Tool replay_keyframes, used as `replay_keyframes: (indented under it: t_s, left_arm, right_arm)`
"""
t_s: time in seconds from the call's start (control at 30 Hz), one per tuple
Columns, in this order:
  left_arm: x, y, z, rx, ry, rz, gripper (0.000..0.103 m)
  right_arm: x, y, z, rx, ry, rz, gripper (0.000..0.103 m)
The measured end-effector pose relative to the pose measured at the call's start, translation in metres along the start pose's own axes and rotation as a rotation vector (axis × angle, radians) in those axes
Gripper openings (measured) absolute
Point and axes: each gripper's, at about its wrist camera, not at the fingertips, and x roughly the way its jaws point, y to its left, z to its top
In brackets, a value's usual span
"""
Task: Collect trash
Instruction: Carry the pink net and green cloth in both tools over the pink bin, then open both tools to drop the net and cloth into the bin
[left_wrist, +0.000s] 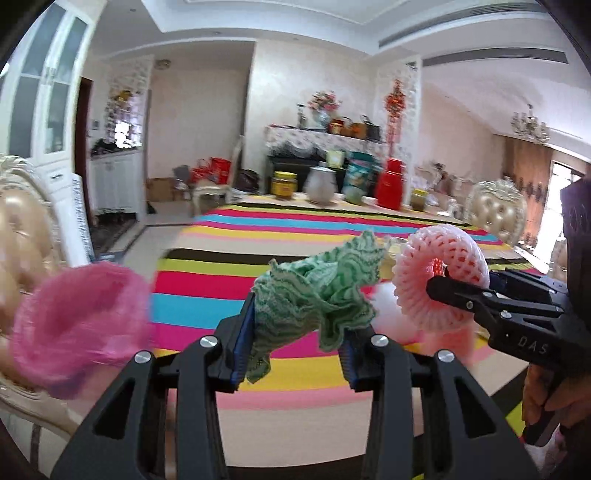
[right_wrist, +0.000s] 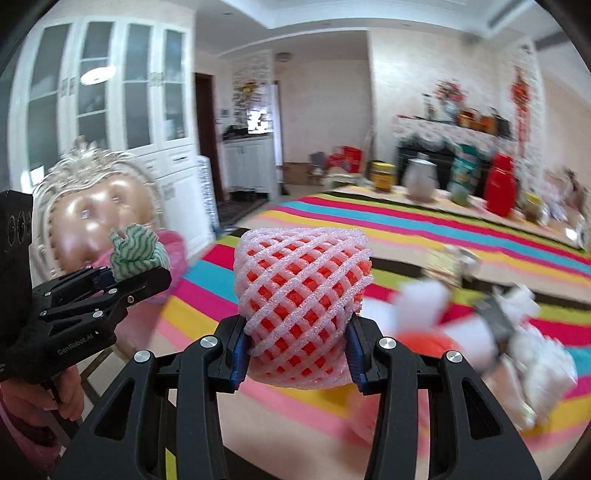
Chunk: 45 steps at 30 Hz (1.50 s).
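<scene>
The left gripper (left_wrist: 295, 343) has its fingers clamped on a crumpled green rag (left_wrist: 317, 291), held above the striped tabletop (left_wrist: 258, 229). The right gripper (right_wrist: 297, 349) has its fingers clamped on a pink foam fruit net (right_wrist: 301, 302). A pink bag (left_wrist: 79, 325) at near left is blurred. White scraps (right_wrist: 532, 354) at near right are smeared and hard to make out.

Two fisheye views, each looking forward and slightly down along its own gripper's fingers, close over a striped tablecloth (left_wrist: 280, 221). The left wrist view catches the right gripper (left_wrist: 439, 286) at its right edge; the right wrist view catches the left gripper (right_wrist: 147, 275) at its left. Both share the table, far jars and sideboard.
</scene>
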Motion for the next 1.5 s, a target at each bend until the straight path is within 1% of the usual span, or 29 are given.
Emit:
replay_keyframes:
  t_s: [0.03, 0.23, 0.27, 0.33, 0.43, 0.53, 0.6, 0.7, 0.73, 0.8, 0.83, 0.87, 0.9, 0.93, 1.0, 1.03, 1.13, 1.17, 1.2, 1.27, 1.37, 1.5]
  left_arm:
    - [-0.003, 0.007, 0.0, -0.002, -0.004, 0.015, 0.04]
    - [-0.027, 0.082, 0.007, -0.021, -0.045, 0.151, 0.041]
    - [-0.032, 0.098, 0.008, -0.026, -0.048, 0.171, 0.042]
    - [-0.036, 0.129, 0.01, -0.055, -0.047, 0.22, 0.043]
    - [-0.04, 0.166, 0.013, -0.072, -0.044, 0.249, 0.043]
    - [-0.03, 0.196, 0.019, -0.078, -0.035, 0.278, 0.043]
    - [-0.024, 0.217, 0.018, -0.092, -0.02, 0.271, 0.043]
    - [-0.016, 0.239, 0.018, -0.107, -0.006, 0.263, 0.046]
    - [-0.012, 0.244, 0.018, -0.106, -0.002, 0.261, 0.047]
    - [-0.002, 0.256, 0.015, -0.105, 0.004, 0.266, 0.054]
    - [0.001, 0.26, 0.013, -0.109, 0.005, 0.274, 0.064]
    - [0.006, 0.265, 0.012, -0.116, 0.006, 0.291, 0.074]
    - [0.011, 0.271, 0.009, -0.127, 0.009, 0.313, 0.077]
    - [0.015, 0.276, 0.008, -0.137, 0.014, 0.326, 0.078]
    - [0.02, 0.282, 0.002, -0.163, 0.036, 0.36, 0.079]
    - [0.019, 0.284, 0.001, -0.175, 0.036, 0.372, 0.082]
    - [0.009, 0.28, -0.006, -0.198, 0.015, 0.401, 0.09]
    - [0.005, 0.276, -0.008, -0.205, 0.017, 0.417, 0.095]
    - [0.001, 0.271, -0.009, -0.211, 0.013, 0.427, 0.096]
    - [-0.005, 0.259, -0.013, -0.211, 0.0, 0.415, 0.096]
    - [-0.007, 0.244, -0.015, -0.211, 0.003, 0.394, 0.096]
    - [-0.007, 0.211, -0.014, -0.198, -0.016, 0.333, 0.096]
  right_arm:
    - [0.007, 0.011, 0.005, -0.014, -0.002, 0.028, 0.042]
    - [0.057, 0.057, 0.035, -0.081, -0.003, 0.157, 0.042]
    - [0.066, 0.071, 0.04, -0.095, -0.006, 0.191, 0.042]
    - [0.078, 0.086, 0.05, -0.117, -0.016, 0.233, 0.042]
    - [0.101, 0.111, 0.064, -0.142, -0.023, 0.315, 0.043]
    - [0.128, 0.135, 0.077, -0.187, -0.025, 0.375, 0.043]
    - [0.142, 0.146, 0.081, -0.214, -0.021, 0.393, 0.043]
    - [0.163, 0.16, 0.086, -0.23, -0.006, 0.428, 0.044]
    - [0.171, 0.166, 0.088, -0.236, -0.001, 0.44, 0.045]
    - [0.183, 0.174, 0.089, -0.245, 0.008, 0.455, 0.049]
    - [0.189, 0.178, 0.089, -0.249, 0.012, 0.461, 0.049]
    - [0.197, 0.183, 0.087, -0.257, 0.02, 0.467, 0.059]
    - [0.205, 0.186, 0.086, -0.26, 0.033, 0.467, 0.068]
    - [0.213, 0.185, 0.082, -0.257, 0.048, 0.454, 0.069]
    - [0.22, 0.182, 0.078, -0.239, 0.073, 0.45, 0.071]
    - [0.222, 0.179, 0.076, -0.218, 0.083, 0.457, 0.073]
    - [0.214, 0.168, 0.073, -0.198, 0.075, 0.438, 0.074]
    - [0.206, 0.162, 0.073, -0.192, 0.066, 0.427, 0.074]
    - [0.2, 0.157, 0.072, -0.181, 0.057, 0.422, 0.074]
    - [0.187, 0.145, 0.071, -0.152, 0.044, 0.413, 0.076]
    - [0.162, 0.127, 0.066, -0.143, 0.025, 0.381, 0.076]
    - [0.126, 0.104, 0.052, -0.138, 0.011, 0.315, 0.078]
